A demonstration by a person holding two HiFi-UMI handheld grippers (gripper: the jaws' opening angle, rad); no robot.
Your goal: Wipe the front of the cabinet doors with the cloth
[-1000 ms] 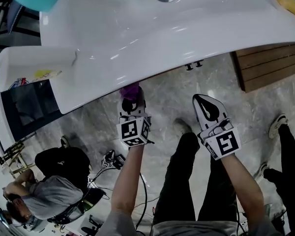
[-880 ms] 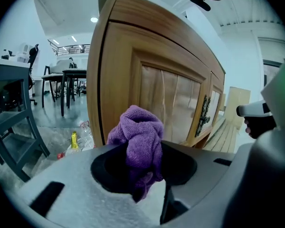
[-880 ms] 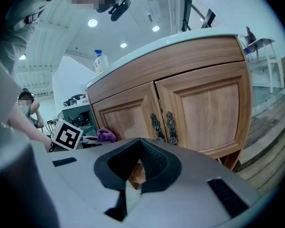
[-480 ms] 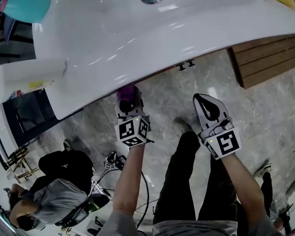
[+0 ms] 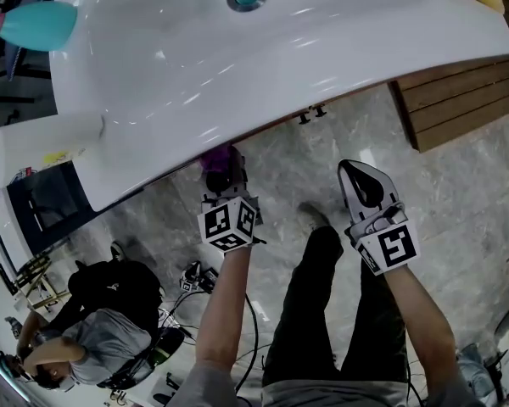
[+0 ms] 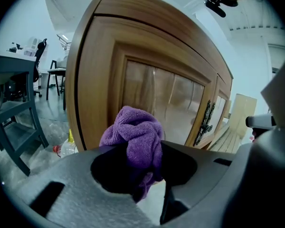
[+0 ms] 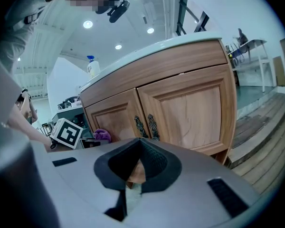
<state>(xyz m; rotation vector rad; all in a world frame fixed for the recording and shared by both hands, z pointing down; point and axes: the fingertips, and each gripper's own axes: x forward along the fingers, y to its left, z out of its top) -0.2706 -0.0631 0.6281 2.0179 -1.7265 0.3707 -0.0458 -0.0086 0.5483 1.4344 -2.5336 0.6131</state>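
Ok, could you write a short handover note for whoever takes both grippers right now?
Left gripper: shut on the purple cloth, held up to the left cabinet door. Whether the cloth touches the wood cannot be told.
Right gripper: shut, empty, facing the right cabinet door and apart from it.
Done: the cloth is gripped and brought to the door. The wood shows no sign of which parts are wiped.
Left: wipe the front of the left door, then the right one.
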